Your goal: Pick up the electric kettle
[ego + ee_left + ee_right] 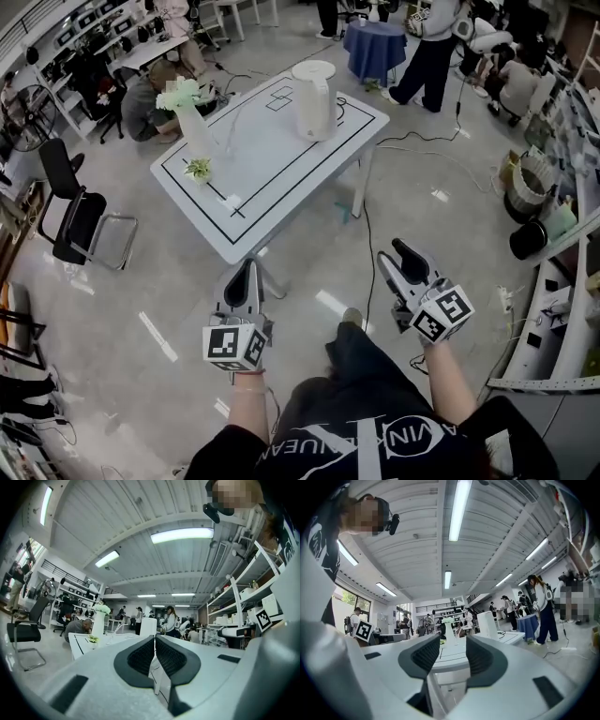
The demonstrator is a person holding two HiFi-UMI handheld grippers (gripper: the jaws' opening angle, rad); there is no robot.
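Observation:
The white electric kettle point(314, 98) stands upright near the far right corner of a white table point(281, 164) marked with black lines. It also shows far off as the kettle point(148, 626) in the left gripper view and the kettle point(486, 624) in the right gripper view. My left gripper point(246, 272) hangs over the floor in front of the table's near corner, its jaws shut with nothing in them; the left gripper point(154, 641) has its pads together. My right gripper point(401, 258) is to its right, also short of the table. This right gripper point(453, 651) is open and holds nothing.
A white vase of flowers point(192, 122) and a small plant point(198, 169) stand on the table's left side. A black chair point(80, 220) is at left, a person crouches behind the table point(145, 98), shelves point(562, 281) line the right, and cables point(422, 141) cross the floor.

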